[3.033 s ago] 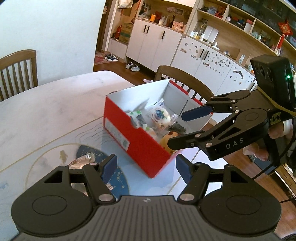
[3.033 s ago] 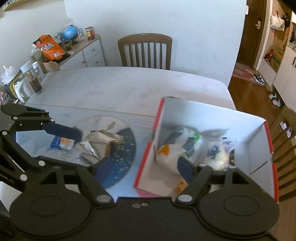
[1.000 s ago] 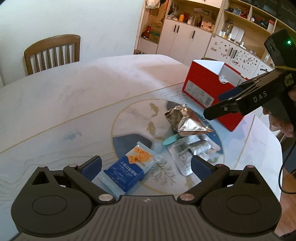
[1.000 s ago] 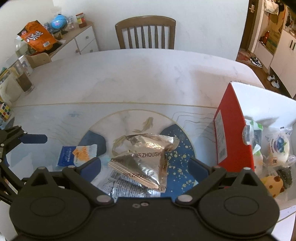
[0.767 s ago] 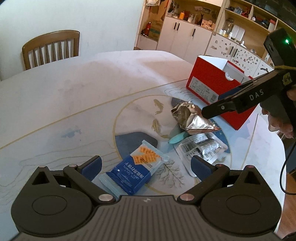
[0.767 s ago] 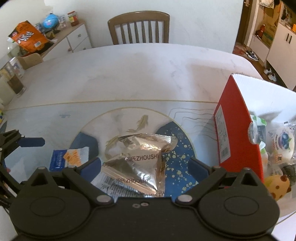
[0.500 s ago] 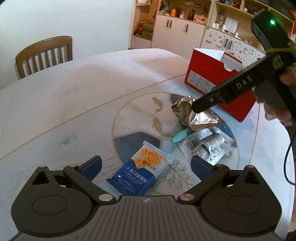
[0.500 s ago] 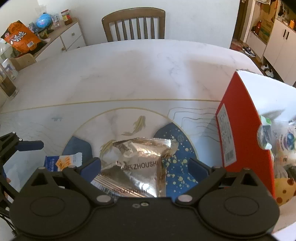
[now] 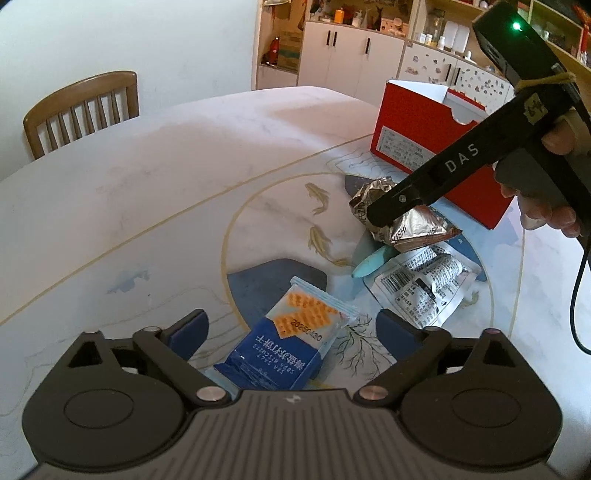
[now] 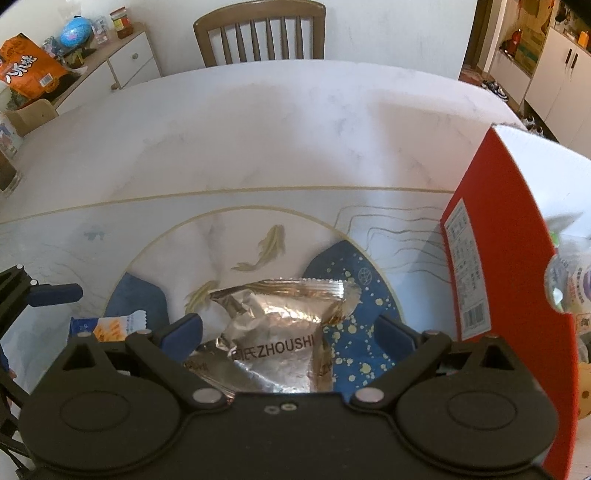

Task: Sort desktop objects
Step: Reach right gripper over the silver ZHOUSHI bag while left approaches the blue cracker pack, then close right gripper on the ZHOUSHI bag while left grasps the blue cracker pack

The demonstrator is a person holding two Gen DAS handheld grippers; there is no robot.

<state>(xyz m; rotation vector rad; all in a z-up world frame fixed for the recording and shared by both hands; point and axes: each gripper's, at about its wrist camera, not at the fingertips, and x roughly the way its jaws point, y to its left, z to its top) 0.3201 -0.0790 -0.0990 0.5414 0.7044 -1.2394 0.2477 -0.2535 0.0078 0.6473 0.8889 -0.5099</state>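
Left wrist view: the left gripper [image 9: 291, 328] hangs low over the table [image 9: 155, 155], its jaws spread wide and just now narrowing slightly. A blue cracker packet [image 9: 286, 343] lies flat on the table between the two blue pads [image 9: 188, 332]; neither pad touches it. Beyond it lie a clear printed wrapper [image 9: 424, 284], a small teal object [image 9: 373, 262] and a crumpled silver foil bag [image 9: 406, 221], the foil bag partly overlapping the other two. The red cardboard box [image 9: 424, 147] stands open-topped on the table behind the foil bag, near the far edge. A hand [image 9: 550, 184] holds the right gripper's body, whose black finger reaches down to the foil bag from the right; whether it touches cannot be told from this side.

Right wrist view: the right gripper [image 10: 291, 332] points down at the foil bag [image 10: 280, 325], jaws wide apart, one pad [image 10: 183, 332] on each side of the bag. The pads stand clear of the foil; nothing is gripped. The red box [image 10: 498, 280] fills the right edge, with wrapped snacks [image 10: 569, 280] visible inside. The cracker packet [image 10: 107, 326] shows at the left, beside a blue finger of the left gripper [image 10: 51, 295]. A wooden chair [image 10: 258, 33] stands at the table's far side.
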